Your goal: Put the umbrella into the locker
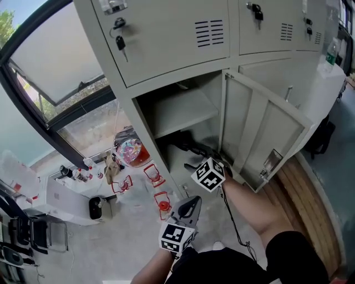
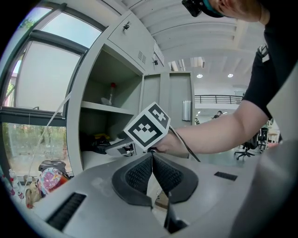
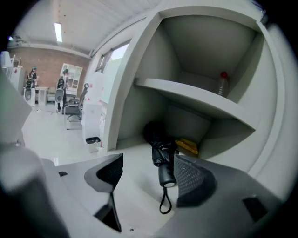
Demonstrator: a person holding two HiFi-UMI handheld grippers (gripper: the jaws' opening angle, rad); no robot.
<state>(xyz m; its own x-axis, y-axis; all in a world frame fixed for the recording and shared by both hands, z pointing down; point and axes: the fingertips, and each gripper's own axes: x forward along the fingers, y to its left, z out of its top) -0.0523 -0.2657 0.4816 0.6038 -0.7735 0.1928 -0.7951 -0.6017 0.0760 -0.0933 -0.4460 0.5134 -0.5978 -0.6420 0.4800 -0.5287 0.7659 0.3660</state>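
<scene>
No legible text, number or brand appears anywhere in the scene. The marker cube (image 1: 209, 174) of the right gripper (image 3: 149, 179) and the marker cube (image 1: 176, 237) of the left gripper (image 2: 152, 158) bear only black-and-white square patterns, not letters. A pale tag (image 1: 111, 5) at the top edge of the upper locker door (image 1: 166, 39) is too blurred to read.

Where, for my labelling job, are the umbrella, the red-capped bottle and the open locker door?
umbrella (image 3: 163, 151), right gripper view, folded canopy.
red-capped bottle (image 3: 221, 85), right gripper view, clear body.
locker door (image 1: 280, 138), head view, inner face.
</scene>
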